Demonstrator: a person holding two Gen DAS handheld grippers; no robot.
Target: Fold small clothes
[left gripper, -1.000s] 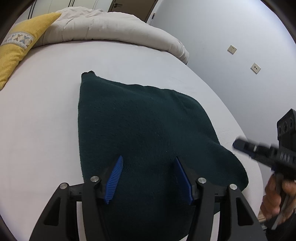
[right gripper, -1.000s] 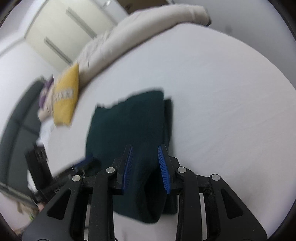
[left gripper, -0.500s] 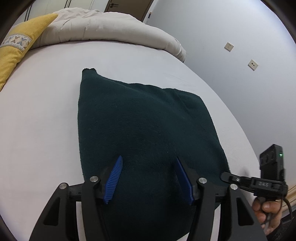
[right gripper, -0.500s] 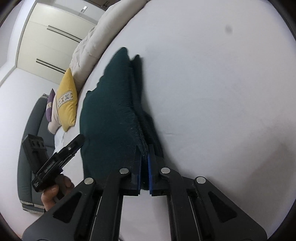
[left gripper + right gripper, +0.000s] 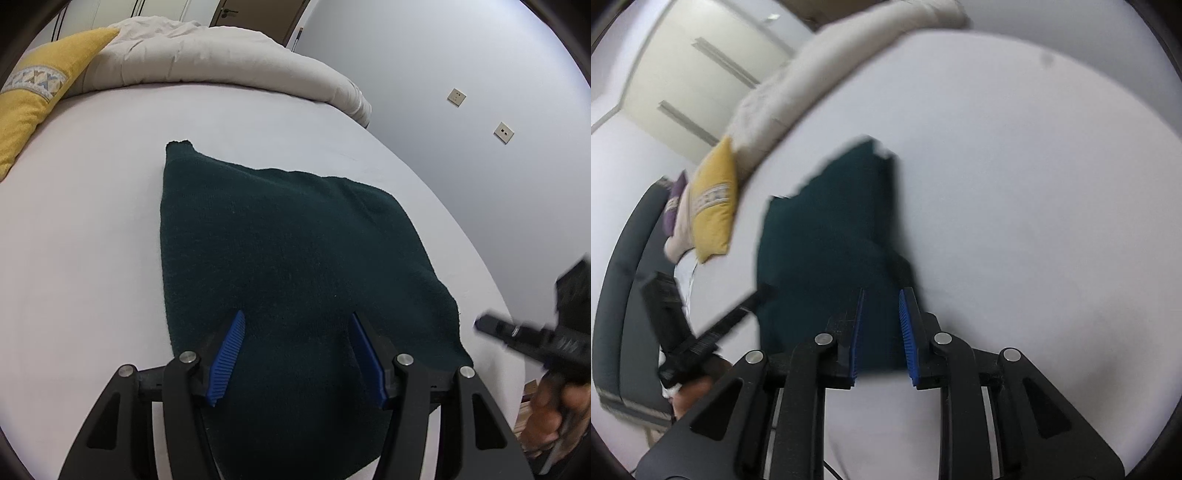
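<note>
Lying folded near the bed's right edge, the dark green knit garment looks nearly done; left tool and right tool hover apart, gripping nothing; perhaps one fold remains.

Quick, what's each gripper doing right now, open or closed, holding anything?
Left gripper: open, holding nothing, over the dark green garment.
Right gripper: open, holding nothing.

garment: fuzzy matt knit | sheet: smooth cloth
</note>
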